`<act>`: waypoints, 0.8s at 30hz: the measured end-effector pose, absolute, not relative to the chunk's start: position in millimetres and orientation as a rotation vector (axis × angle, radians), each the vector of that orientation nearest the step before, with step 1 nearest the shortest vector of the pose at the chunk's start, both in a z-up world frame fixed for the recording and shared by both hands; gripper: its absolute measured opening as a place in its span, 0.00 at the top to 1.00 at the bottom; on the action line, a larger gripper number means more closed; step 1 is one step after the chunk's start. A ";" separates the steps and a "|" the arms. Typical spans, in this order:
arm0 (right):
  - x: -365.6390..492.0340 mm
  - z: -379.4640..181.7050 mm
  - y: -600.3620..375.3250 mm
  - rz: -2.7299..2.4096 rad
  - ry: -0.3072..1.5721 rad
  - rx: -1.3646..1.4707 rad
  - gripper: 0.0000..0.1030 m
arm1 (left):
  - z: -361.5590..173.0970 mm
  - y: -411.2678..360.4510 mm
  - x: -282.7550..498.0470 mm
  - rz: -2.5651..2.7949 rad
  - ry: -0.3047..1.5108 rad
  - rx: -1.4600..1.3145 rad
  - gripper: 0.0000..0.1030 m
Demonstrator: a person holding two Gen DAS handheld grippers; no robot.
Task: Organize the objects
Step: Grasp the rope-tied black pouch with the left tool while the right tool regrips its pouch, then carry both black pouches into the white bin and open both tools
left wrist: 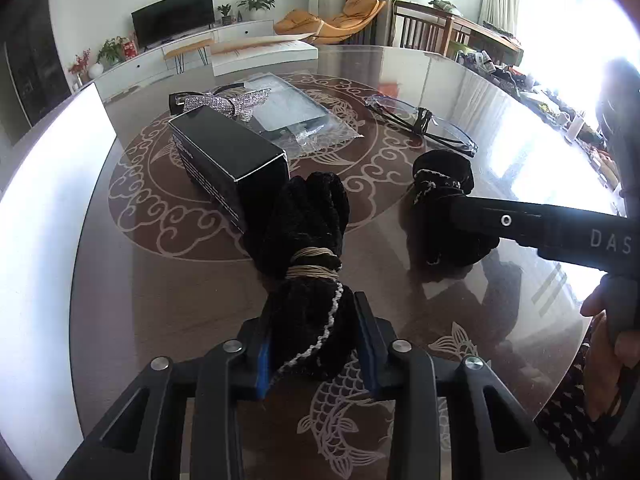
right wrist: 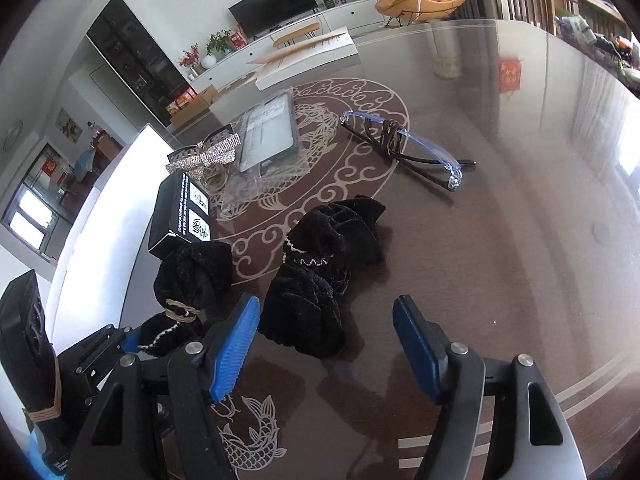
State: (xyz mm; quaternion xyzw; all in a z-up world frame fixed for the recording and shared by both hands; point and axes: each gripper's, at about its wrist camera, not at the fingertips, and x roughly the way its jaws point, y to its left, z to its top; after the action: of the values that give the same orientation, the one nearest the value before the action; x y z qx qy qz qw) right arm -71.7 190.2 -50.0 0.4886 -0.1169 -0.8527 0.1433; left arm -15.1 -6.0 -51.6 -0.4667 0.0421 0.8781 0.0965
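Gloves, two, black velvet with pale stitched trim. One black velvet glove bound at the wrist with tan cord [left wrist: 308, 248], lying on the glossy brown round table with pale fish-and-cloud pattern [left wrist: 160, 280], cuff end clenched between the blue pads of the left gripper [left wrist: 316, 344], fingertips touching the black rectangular cardboard box [left wrist: 228, 160]. Second, an unbound crumpled black velvet glove [right wrist: 320, 280], lying loose near table centre, just ahead of the right gripper [right wrist: 326, 344], whose jaws stand spread wide and released, nothing between the blue pads; from the left wrist view, right gripper's dark body reaching across this glove, tips hidden. One pair of clear blue-tinted rimless glasses with dark arms [right wrist: 408, 146], folded, wrapped at the middle with a brown cord, well beyond the loose glove. One dark phone case in a clear plastic bag [right wrist: 268, 136], lying flat at the pattern's centre. One black headband with a rhinestone bow [right wrist: 204, 156], just beside the bag and behind the box. One box only, standing between the headband and the bound glove. Counted in all: two gloves, one box, one glasses, one bagged case, one headband.
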 end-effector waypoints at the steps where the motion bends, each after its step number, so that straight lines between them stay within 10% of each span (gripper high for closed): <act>1: -74.7 -51.2 183.5 -2.471 -0.305 1.412 0.32 | -50.4 -6.7 -13.4 2.609 0.121 -1.365 0.70; 5: -77.1 -58.2 161.0 -2.521 -0.165 1.361 0.63 | -41.5 -14.4 -1.5 2.600 0.069 -1.311 0.72; 13: -52.3 -49.0 171.9 -2.508 -0.288 1.304 0.66 | -42.8 -34.0 30.0 2.553 0.057 -1.324 0.70; 20: -48.6 -48.7 165.0 -2.506 -0.252 1.309 0.66 | -51.1 -30.4 20.3 2.580 0.116 -1.370 0.25; 22: -47.5 -48.1 167.1 -2.509 -0.264 1.309 0.66 | -52.5 -30.6 16.4 2.589 0.109 -1.353 0.41; 23: -47.2 -48.0 168.7 -2.510 -0.273 1.308 0.66 | -53.9 -32.4 13.7 2.588 0.089 -1.367 0.70; 24: -46.9 -48.0 170.0 -2.510 -0.283 1.308 0.66 | -53.9 -35.6 11.2 2.578 0.051 -1.376 0.70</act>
State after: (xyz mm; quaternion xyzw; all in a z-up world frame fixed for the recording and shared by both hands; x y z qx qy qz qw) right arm -46.9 170.0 -48.0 0.4548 -0.0985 -0.8726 0.1481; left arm 11.2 -35.6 -53.9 -0.4680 0.0174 0.8768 0.1091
